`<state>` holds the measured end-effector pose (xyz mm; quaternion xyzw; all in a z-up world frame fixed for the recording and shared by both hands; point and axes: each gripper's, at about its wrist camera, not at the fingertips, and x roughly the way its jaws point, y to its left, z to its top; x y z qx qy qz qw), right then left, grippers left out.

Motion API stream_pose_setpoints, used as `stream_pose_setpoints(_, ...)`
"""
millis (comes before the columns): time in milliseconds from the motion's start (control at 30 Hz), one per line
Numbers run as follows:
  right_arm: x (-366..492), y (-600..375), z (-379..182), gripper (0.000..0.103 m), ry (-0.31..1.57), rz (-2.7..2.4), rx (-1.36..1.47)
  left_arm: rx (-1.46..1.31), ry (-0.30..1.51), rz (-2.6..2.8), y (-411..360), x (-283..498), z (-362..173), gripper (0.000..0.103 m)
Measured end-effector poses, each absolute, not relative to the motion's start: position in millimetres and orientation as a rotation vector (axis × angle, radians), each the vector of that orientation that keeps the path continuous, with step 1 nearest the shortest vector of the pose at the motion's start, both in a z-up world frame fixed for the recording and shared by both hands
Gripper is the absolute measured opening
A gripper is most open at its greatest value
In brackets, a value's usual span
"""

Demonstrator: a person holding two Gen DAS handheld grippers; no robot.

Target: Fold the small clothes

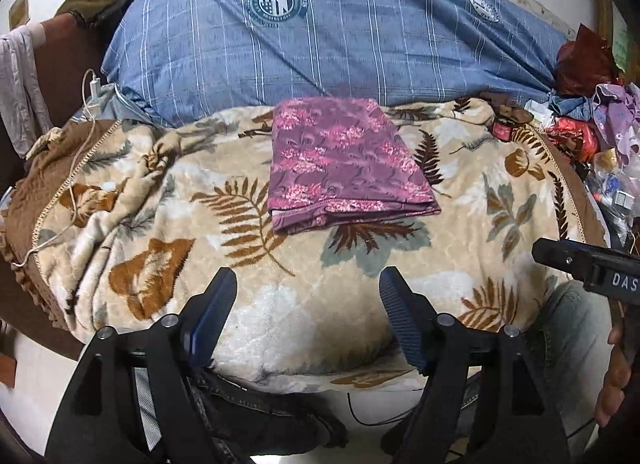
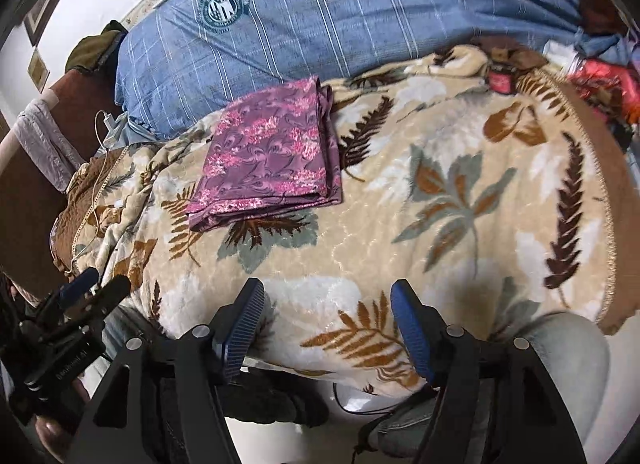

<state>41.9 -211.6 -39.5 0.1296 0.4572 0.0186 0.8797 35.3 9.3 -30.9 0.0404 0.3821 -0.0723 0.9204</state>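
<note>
A folded purple floral garment [image 1: 348, 162] is laid flat on a leaf-print blanket [image 1: 256, 304].

Both the left gripper [image 1: 308, 284] and right gripper [image 2: 326, 296] are held above the near blanket edge, jaws spread apart, nothing between them.

Ahead of the two grippers, left [image 1: 306, 284] and right [image 2: 326, 298], lie one folded purple cloth [image 1: 344, 160], one leaf-patterned blanket [image 1: 460, 200] under them and one blue striped pillow [image 1: 340, 36] beyond.
</note>
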Motion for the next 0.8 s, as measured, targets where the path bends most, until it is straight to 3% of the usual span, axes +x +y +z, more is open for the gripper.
stream_pose_setpoints(333,34.1,-189.1,-13.4,0.07,0.939,0.074,0.219,0.039,0.682,-0.074,22.0,15.3,2.8,0.074)
stream_pose_setpoints(800,27.2,-170.4,17.8,0.073,0.886,0.096,0.2,-0.055,0.717,-0.093,39.8,15.5,23.5,0.076)
